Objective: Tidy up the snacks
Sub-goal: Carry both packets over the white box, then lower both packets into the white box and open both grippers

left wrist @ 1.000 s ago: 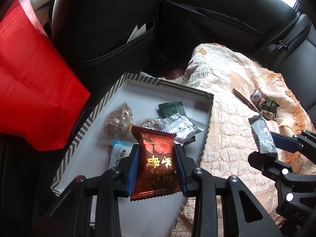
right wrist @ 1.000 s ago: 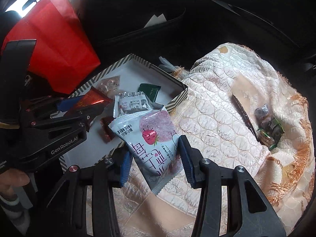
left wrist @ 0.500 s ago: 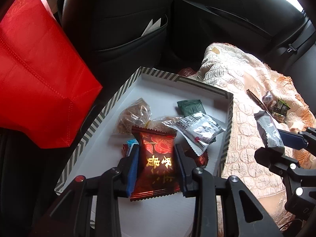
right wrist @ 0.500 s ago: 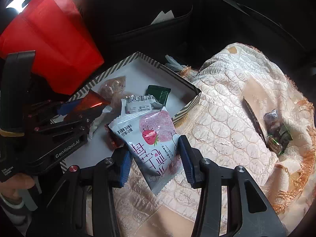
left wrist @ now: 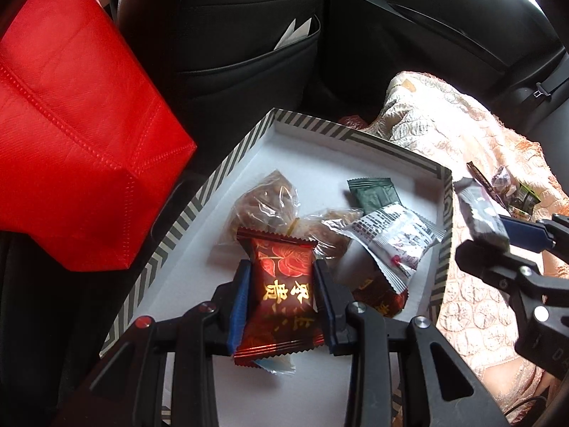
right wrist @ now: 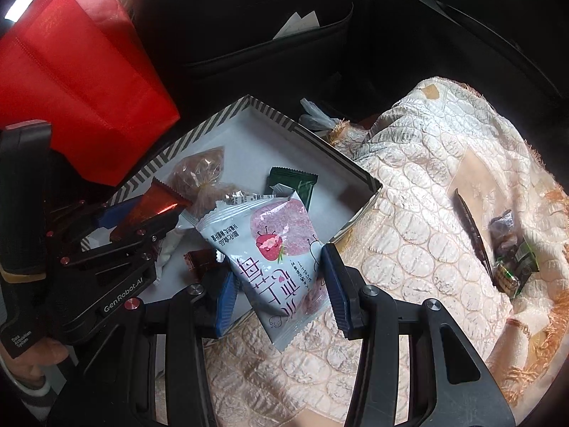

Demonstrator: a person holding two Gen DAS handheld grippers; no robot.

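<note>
Your left gripper [left wrist: 281,297] is clamped on the dark red snack packet [left wrist: 279,295] above the striped box [left wrist: 199,210], while your right gripper [right wrist: 281,290] grips the strawberry packet [right wrist: 274,256] over the box's near edge.

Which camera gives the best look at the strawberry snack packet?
The right wrist view: the strawberry packet faces the lens between the right claw pads, its print readable. The left wrist view shows only its edge and plain side at the right.
</note>
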